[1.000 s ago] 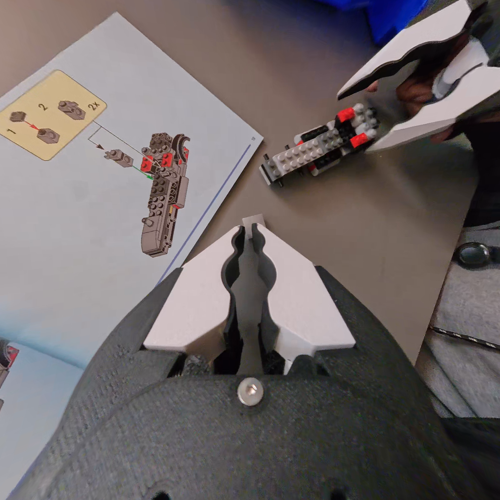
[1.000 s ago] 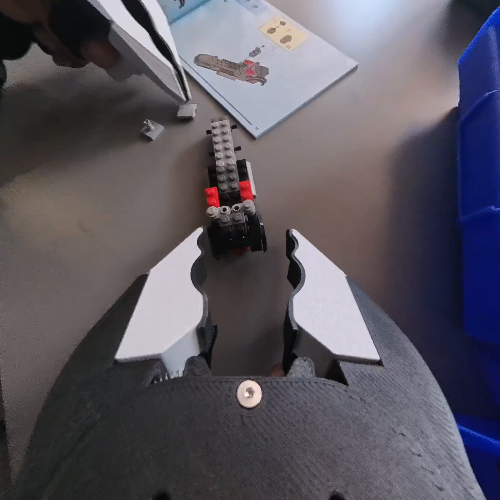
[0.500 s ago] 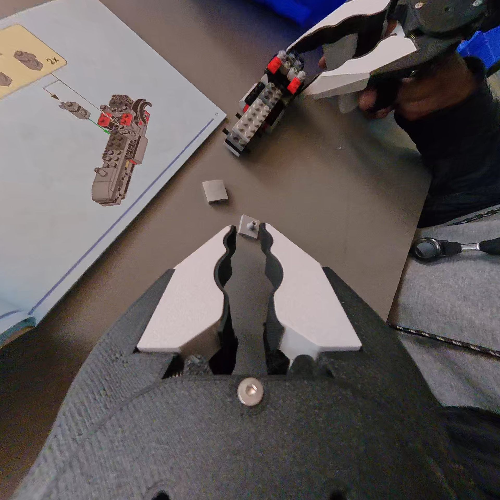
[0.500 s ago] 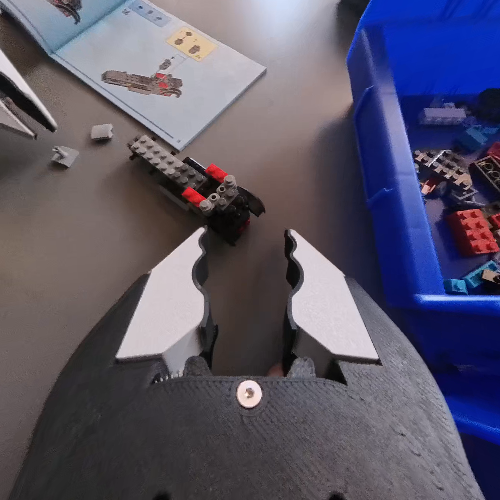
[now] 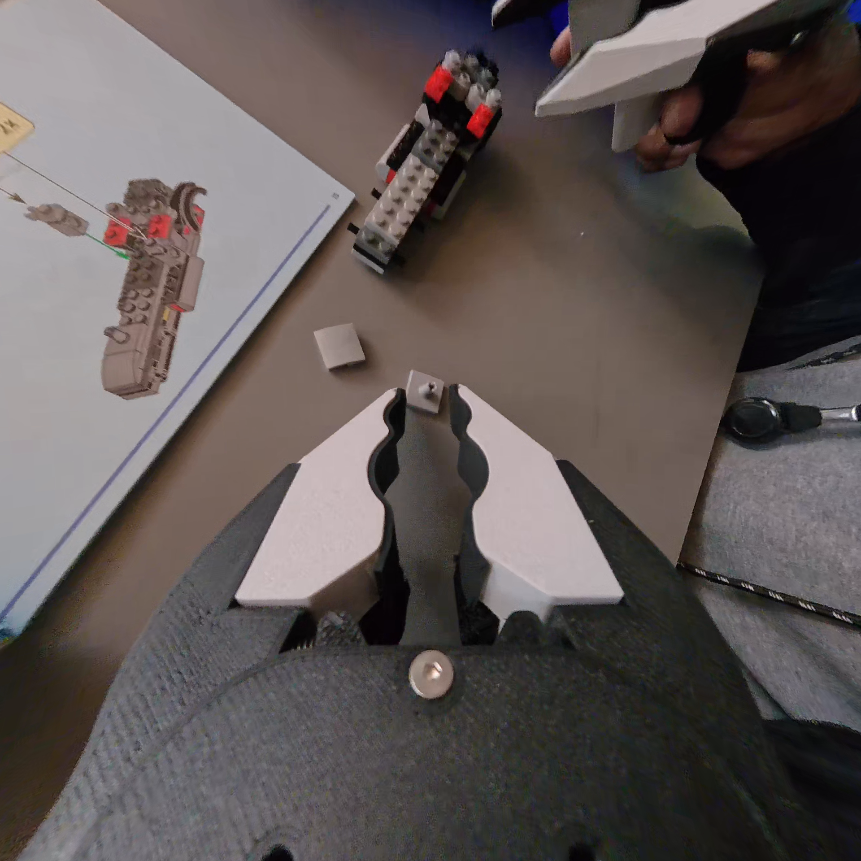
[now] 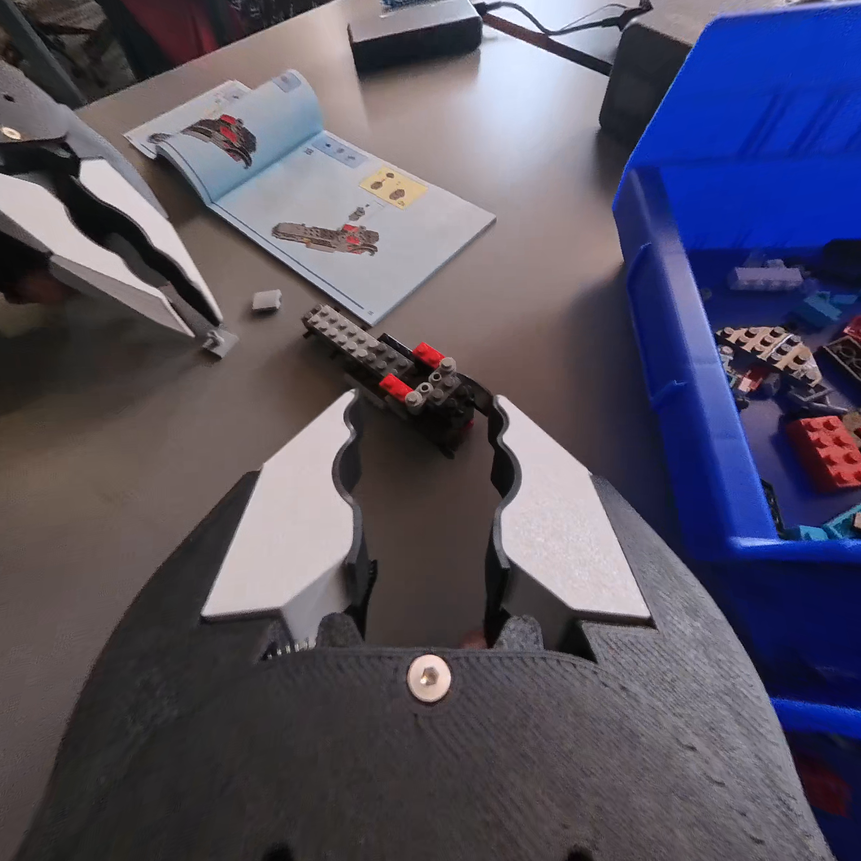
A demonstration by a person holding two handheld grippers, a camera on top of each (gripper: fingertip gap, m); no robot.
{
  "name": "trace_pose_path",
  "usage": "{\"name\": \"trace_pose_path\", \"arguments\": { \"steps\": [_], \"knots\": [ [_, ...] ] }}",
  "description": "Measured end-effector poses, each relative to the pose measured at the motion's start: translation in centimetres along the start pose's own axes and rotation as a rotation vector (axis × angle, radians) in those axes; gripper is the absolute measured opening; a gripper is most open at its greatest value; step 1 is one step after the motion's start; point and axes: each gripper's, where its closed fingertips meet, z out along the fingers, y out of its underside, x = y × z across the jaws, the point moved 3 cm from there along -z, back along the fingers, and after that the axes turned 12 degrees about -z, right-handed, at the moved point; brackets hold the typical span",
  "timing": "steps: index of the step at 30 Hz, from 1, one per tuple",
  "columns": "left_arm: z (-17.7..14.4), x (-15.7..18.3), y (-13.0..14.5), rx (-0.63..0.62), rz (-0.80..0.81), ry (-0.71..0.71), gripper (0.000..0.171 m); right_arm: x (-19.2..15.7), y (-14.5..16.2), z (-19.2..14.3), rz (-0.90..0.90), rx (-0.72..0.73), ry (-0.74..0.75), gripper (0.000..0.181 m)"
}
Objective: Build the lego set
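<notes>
The half-built model (image 5: 419,172), grey plates with red and black bricks, lies on the dark table; it also shows in the right wrist view (image 6: 363,349). My left gripper (image 5: 426,392) is narrowly open, its tips on either side of a small grey plate with a pin (image 5: 424,391), which lies on the table. A grey slope tile (image 5: 339,345) lies just left of it. My right gripper (image 6: 424,403) is open, with the model's black rear end between its tips. The left gripper (image 6: 207,330) and the pin plate (image 6: 220,342) show at the left of the right wrist view.
The open instruction booklet (image 5: 140,186) lies left of the model. A blue bin (image 6: 675,372) with several loose bricks stands at the right. A black box (image 6: 414,23) sits at the back. The table edge and grey cloth (image 5: 792,489) are close on my right.
One second ago my left gripper was shut on the slope tile; it let it go and moved its tips around the pin plate. The right gripper swung and tilted up behind the model.
</notes>
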Motion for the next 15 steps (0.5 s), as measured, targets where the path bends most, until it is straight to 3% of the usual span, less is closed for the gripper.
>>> {"name": "trace_pose_path", "arguments": {
  "steps": [7,15],
  "knots": [
    [0.0,-1.9,-1.2,0.02,-0.006,-0.141,0.019,0.2,-0.6,0.5,-0.014,0.006,-0.02,0.055],
    [1.4,-2.1,-2.6,0.013,0.034,-0.096,0.019,-0.1,-1.8,1.4,-0.046,0.026,-0.079,0.055]
  ]
}}
